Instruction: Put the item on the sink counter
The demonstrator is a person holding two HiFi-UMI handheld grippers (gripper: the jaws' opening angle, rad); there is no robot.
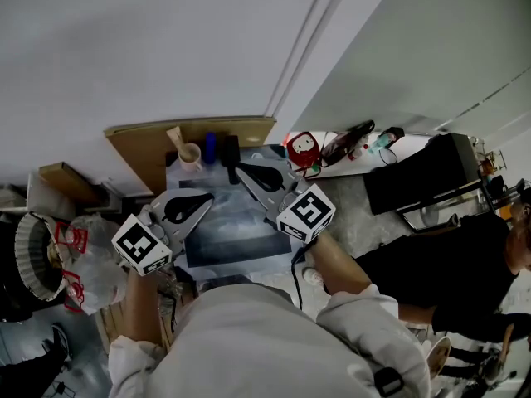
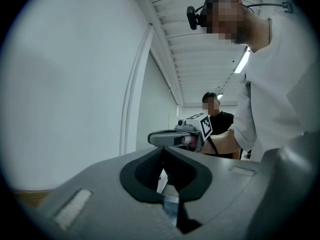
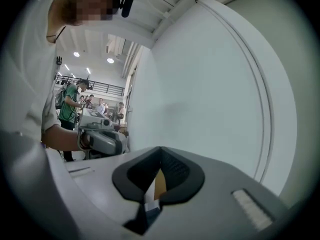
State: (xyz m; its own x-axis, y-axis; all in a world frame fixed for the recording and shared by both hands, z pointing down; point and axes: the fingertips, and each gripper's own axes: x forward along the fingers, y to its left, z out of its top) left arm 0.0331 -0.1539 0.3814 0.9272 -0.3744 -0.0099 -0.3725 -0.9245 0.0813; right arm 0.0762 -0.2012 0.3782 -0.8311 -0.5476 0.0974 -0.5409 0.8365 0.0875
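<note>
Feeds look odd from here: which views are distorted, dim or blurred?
Head view: sharp but dim, the counter in shade. Left gripper view: fisheye bending, dark corners, a bright ceiling light. Right gripper view: same fisheye and dark corners, wall evenly lit.

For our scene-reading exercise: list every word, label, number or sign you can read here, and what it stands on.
No words or numbers can be read.
Left cube: black-and-white square marker pattern, no letters.
Right cube: the same kind of pattern.
Red item: any print is too small to read.
</note>
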